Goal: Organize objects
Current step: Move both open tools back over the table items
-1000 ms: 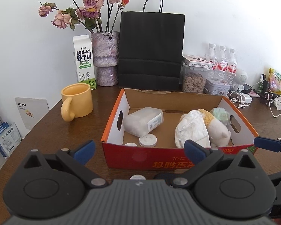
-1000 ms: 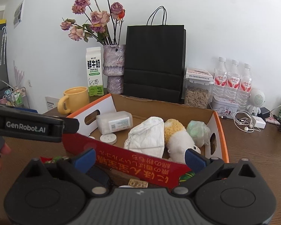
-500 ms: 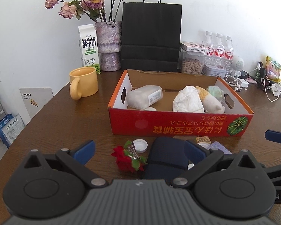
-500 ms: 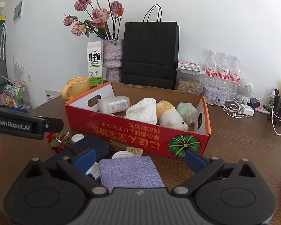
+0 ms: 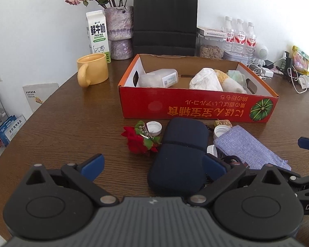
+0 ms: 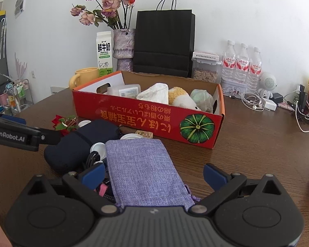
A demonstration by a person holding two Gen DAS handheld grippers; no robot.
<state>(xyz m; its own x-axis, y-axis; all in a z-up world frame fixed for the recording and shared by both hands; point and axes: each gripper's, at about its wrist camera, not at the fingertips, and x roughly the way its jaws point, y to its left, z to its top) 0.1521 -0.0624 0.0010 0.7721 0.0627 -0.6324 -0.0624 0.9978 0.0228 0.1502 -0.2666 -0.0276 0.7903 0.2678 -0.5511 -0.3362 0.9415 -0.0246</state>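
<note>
Purple pouch (image 6: 144,168) lies between the right gripper's (image 6: 153,174) spread fingers; left gripper (image 5: 153,165) hovers level, fingers apart.

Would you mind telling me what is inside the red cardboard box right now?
Inside the red box: a plastic container lying down, a white bag, a yellow-and-white plush toy and a pale green bundle. The front wall hides the floor.

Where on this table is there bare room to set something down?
Bare wood lies left of the red box, below the yellow mug, and right of the box toward the earphone cables. In front of the box, pouches and caps crowd.
</note>
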